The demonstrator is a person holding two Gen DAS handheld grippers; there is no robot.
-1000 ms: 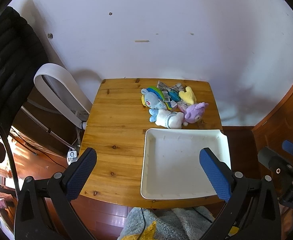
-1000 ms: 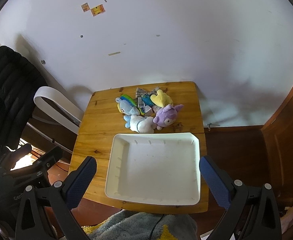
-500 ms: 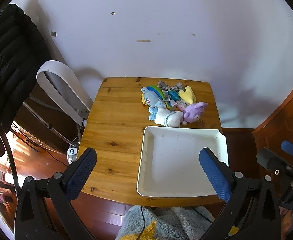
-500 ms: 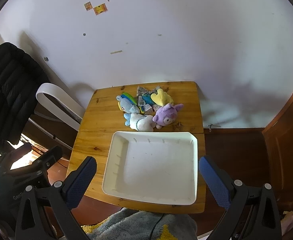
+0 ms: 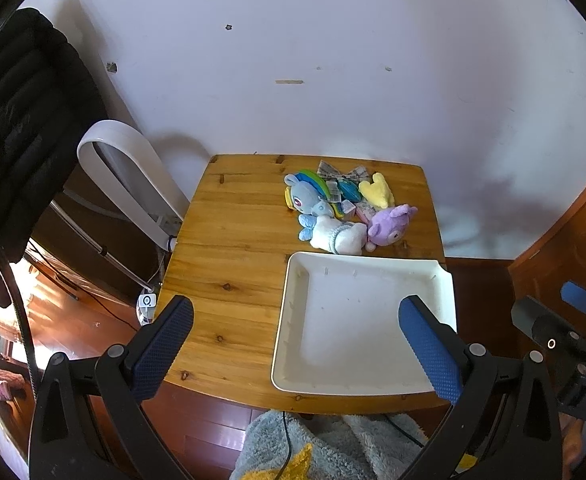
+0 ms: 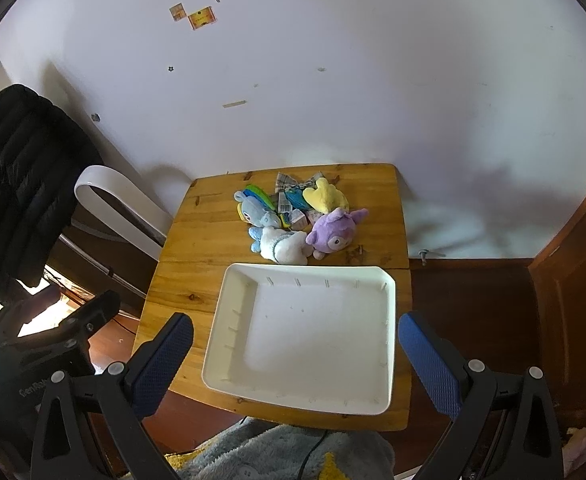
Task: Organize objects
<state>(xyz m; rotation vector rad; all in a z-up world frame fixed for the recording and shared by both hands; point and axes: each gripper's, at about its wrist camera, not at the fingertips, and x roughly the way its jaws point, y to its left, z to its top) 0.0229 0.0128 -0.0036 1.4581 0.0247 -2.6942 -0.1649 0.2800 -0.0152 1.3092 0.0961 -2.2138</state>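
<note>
A pile of small plush toys lies at the far right of the wooden table (image 5: 229, 248): a blue pony (image 5: 307, 198), a white and blue toy (image 5: 335, 236), a purple one (image 5: 389, 226) and a yellow one (image 5: 377, 194), with small packets between them. The same pile shows in the right wrist view, with the purple toy (image 6: 333, 234) nearest the tray. An empty white tray (image 5: 293, 320) (image 6: 389, 320) sits in front of the pile. My left gripper (image 5: 295, 354) is open and empty, high above the table's near edge. My right gripper (image 6: 295, 354) is open and empty, above the tray's near side.
A white curved chair back (image 5: 133, 168) and a black padded jacket (image 5: 17, 128) stand left of the table. A white wall rises behind it. Wooden panelling (image 6: 573, 260) is at the right. A grey fluffy rug (image 5: 333, 444) lies below the near edge.
Both grippers have pulled back and risen a little, so the table and tray look smaller and farther. Nothing on the table has moved.
</note>
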